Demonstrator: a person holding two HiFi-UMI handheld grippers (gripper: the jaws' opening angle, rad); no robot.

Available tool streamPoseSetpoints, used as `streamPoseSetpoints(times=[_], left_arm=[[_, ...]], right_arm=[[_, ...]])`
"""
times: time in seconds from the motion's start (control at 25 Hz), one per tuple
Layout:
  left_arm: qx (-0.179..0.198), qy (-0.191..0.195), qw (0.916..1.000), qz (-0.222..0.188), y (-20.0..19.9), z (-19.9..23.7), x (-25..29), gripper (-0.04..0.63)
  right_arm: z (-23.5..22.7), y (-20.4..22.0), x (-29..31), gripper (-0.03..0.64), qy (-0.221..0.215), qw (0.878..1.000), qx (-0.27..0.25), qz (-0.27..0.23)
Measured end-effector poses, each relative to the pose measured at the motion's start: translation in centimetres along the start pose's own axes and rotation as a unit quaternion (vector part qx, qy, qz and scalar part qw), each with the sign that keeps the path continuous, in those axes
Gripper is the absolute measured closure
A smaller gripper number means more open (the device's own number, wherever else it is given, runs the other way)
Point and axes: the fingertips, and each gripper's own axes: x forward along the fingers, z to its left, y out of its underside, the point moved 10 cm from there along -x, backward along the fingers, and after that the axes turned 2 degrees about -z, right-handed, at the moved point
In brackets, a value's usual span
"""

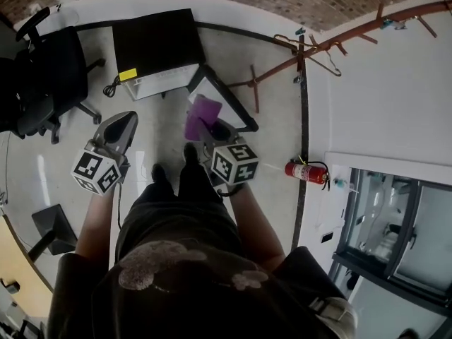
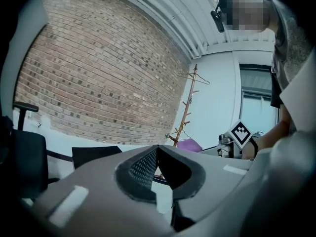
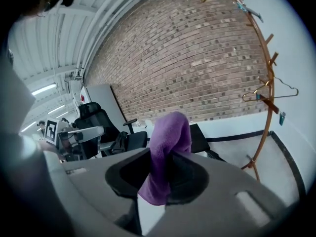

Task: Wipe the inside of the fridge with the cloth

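My right gripper point(image 1: 214, 127) is shut on a purple cloth point(image 1: 203, 116), held at waist height over the white floor. In the right gripper view the cloth point(image 3: 168, 147) stands up from between the jaws and droops down in front of them. My left gripper point(image 1: 127, 122) is held beside it on the left, apart from the cloth. Its jaws point(image 2: 157, 154) meet at the tip with nothing between them. A low black cabinet with a white front point(image 1: 157, 48), perhaps the fridge, stands on the floor ahead by the wall. Its inside is hidden.
A black office chair point(image 1: 44, 76) stands at the left. A wooden coat stand point(image 1: 321, 46) leans along the right wall, with a red fire extinguisher point(image 1: 307, 170) below it. A black-edged panel point(image 1: 226, 99) lies by the cabinet. A glazed door point(image 1: 395, 224) is at the right.
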Motion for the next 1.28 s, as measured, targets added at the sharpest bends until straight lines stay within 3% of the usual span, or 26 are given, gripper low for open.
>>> streamPoseSetpoints(times=[0.44, 0.72, 0.92, 1.28], left_arm=[[-0.032, -0.088, 0.9955, -0.011, 1.6, 2.5, 4.4, 0.578], [-0.035, -0.129, 0.9909, -0.016, 4.3, 5.6, 9.3, 0.578], [-0.052, -0.138, 0.9888, -0.022, 9.9, 8.8, 11.4, 0.578], [-0.056, -0.160, 0.9854, -0.018, 22.6, 15.1, 10.1, 0.578]], right_arm=[[-5.3, -2.0, 11.7, 0.543, -0.093, 0.993, -0.031, 0.064], [-7.9, -0.4, 19.8, 0.543, -0.154, 0.982, -0.040, 0.103], [-8.3, 4.2, 25.1, 0.543, -0.187, 0.974, -0.058, 0.116], [-10.1, 17.2, 32.5, 0.543, -0.195, 0.966, -0.073, 0.156]])
